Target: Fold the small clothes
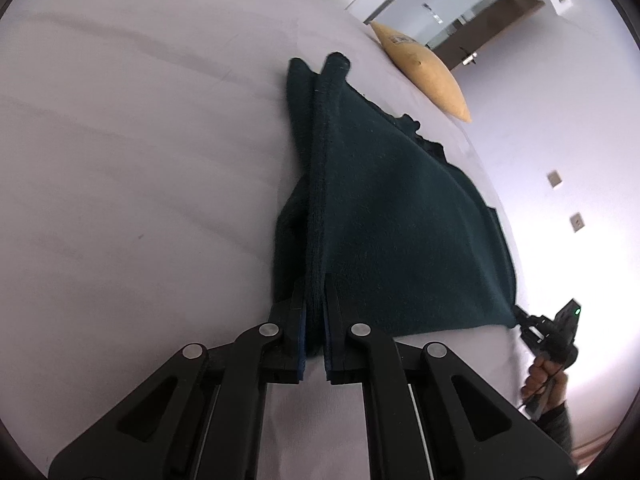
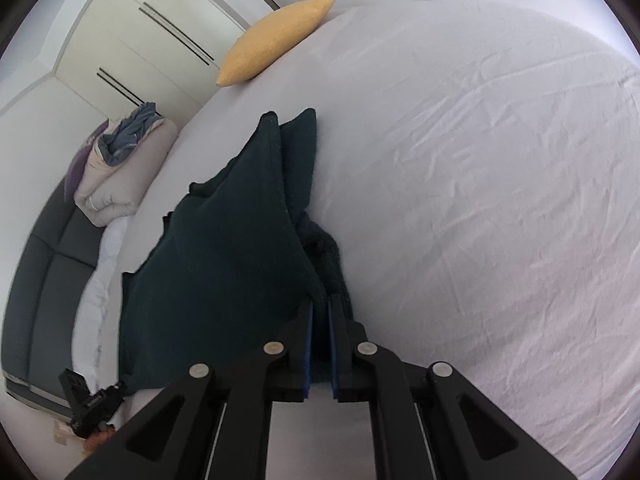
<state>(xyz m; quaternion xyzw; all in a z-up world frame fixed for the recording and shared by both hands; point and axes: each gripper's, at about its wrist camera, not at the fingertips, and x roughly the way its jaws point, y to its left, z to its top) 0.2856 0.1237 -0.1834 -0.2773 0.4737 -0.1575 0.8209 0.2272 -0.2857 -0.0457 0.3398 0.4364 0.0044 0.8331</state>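
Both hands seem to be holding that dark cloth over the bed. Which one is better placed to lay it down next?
Neither clearly. The left gripper and right gripper each pinch a near corner of the cloth, whose far end already lies on the bed. They probably need to lower together.

The left tongs (image 1: 315, 312) and the right tongs (image 2: 320, 320) are matte black linkages with round silver pivot pins and blue pads inside the fingers. In the left wrist view, the right tongs' body carries a small green light, a thin black cable trails from it, and the hand (image 1: 538, 380) wears a grey sleeve.
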